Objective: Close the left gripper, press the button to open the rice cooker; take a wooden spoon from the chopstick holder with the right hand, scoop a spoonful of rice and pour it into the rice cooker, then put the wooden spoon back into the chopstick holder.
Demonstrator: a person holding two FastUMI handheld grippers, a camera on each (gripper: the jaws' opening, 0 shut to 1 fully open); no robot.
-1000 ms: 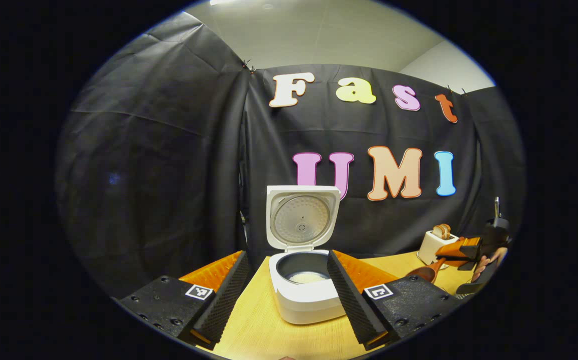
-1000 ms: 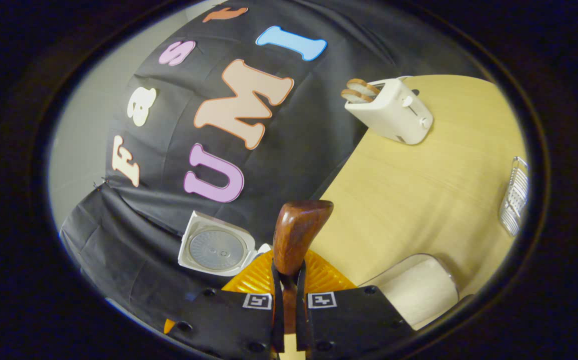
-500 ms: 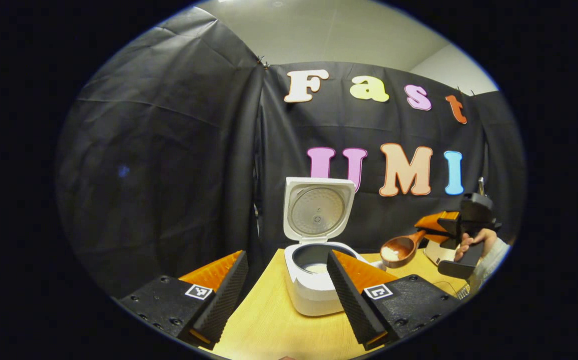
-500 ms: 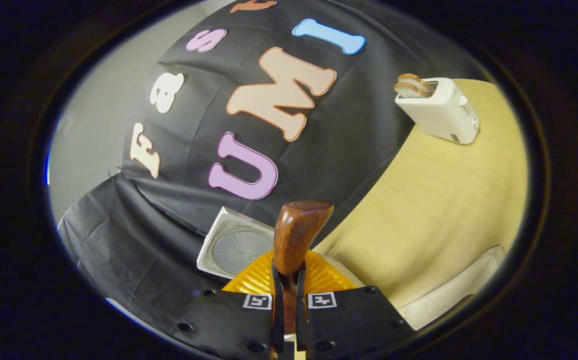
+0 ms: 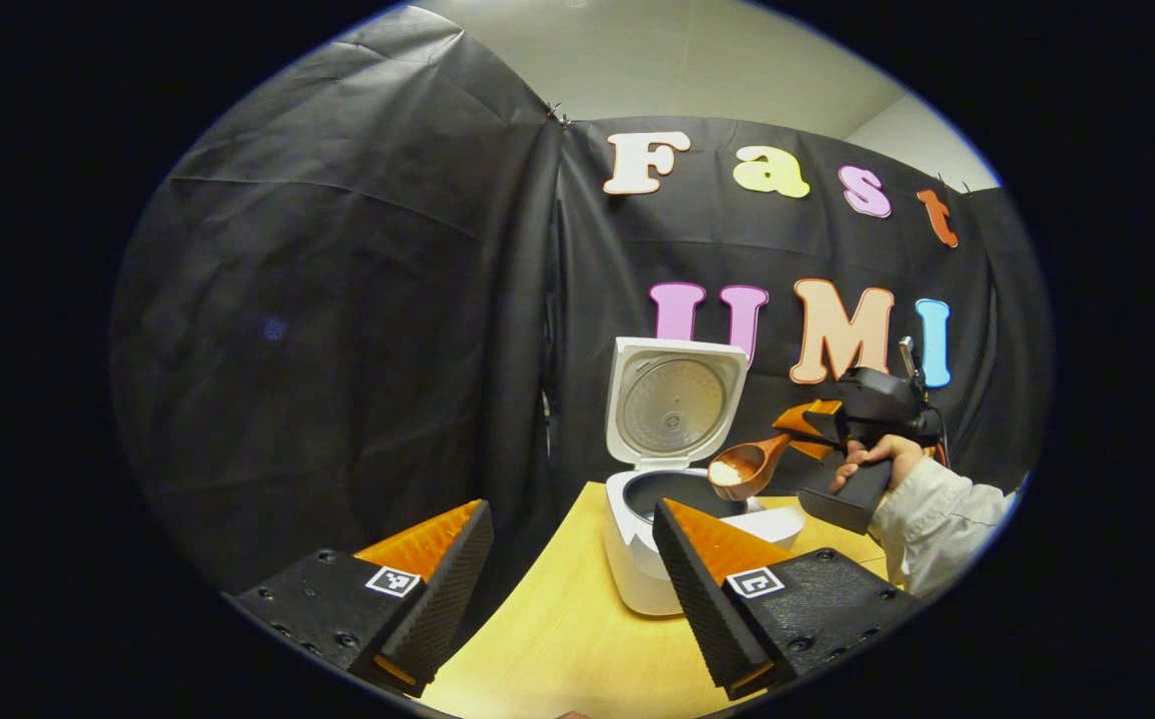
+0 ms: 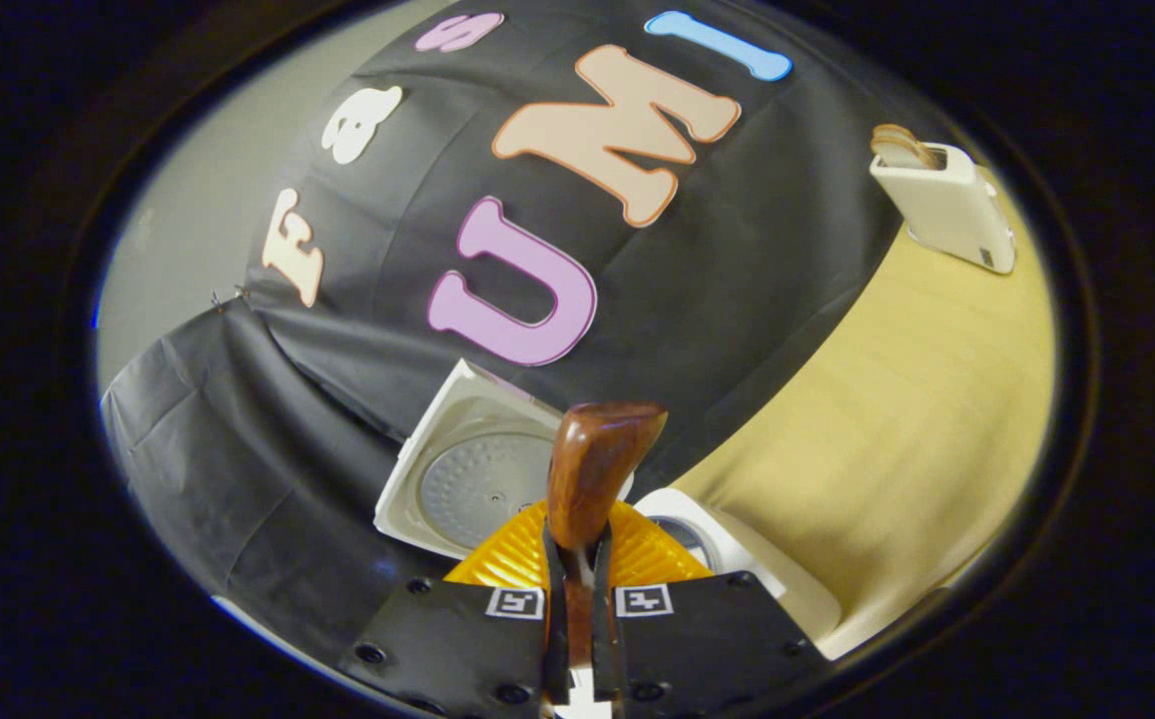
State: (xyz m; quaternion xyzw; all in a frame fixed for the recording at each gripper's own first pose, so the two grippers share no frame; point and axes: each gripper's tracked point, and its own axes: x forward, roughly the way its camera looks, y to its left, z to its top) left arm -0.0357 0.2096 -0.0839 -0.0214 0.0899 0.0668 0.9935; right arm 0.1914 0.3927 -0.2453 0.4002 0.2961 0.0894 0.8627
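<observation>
Spoonful of rice held over the open cooker.

The right tongs point(image 6: 577, 609) are clamped on the handle of the wooden spoon point(image 6: 592, 479); from this view only the back of the spoon shows and its bowl is hidden. In the left gripper view the right tongs point(image 5: 805, 431), held by a hand point(image 5: 871, 457), carry the spoon point(image 5: 745, 465) with rice in its bowl just above the rice cooker point(image 5: 642, 569), lid point(image 5: 672, 404) upright. The left tongs point(image 5: 569, 589) stand wide apart, holding nothing, and partly cover the cooker on the counter point(image 5: 557, 639). A toaster point(image 6: 946, 205) stands far back. Half a second ago the spoon was farther right, short of the pot.
</observation>
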